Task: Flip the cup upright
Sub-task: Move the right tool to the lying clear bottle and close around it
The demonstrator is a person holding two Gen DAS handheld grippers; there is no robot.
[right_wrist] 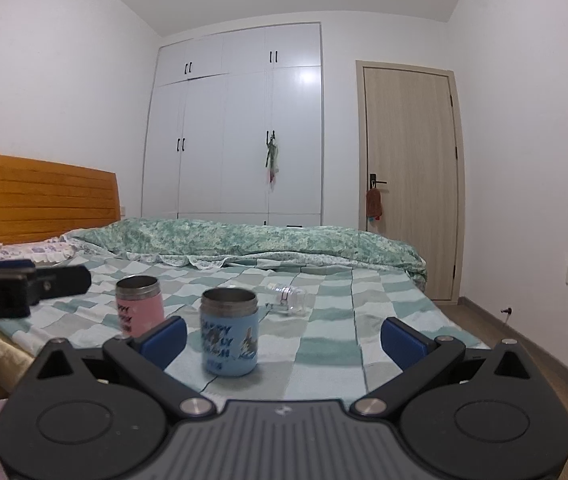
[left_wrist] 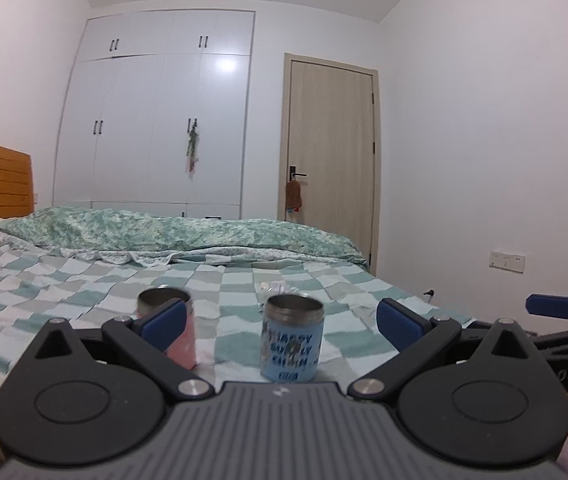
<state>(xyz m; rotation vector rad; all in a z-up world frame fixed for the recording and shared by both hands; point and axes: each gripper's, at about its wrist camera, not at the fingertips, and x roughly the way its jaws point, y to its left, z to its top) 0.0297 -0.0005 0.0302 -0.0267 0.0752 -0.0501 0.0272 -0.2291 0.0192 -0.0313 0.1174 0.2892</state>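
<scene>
Hovering level above near edge of bed with checkered teal-and-white cover (right_wrist: 324, 344), both tongs point toward white wardrobe (right_wrist: 235, 120). Left tongs (left_wrist: 281, 326): blue pads spread wide, nothing between. Right tongs (right_wrist: 284, 340): likewise spread, holding nothing. Blue printed steel-rimmed cup (left_wrist: 292, 338) stands upright on cover, 12 o'clock of left tongs. Pink steel-rimmed cup (right_wrist: 139, 304) upright at its 10 o'clock, near but apart. Clear plastic bottle (right_wrist: 290, 298) lies on side at 1 o'clock.

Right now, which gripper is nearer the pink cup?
Left. The left gripper has the pink cup just behind its left finger; the right gripper sits farther right, facing the blue cup.
</scene>
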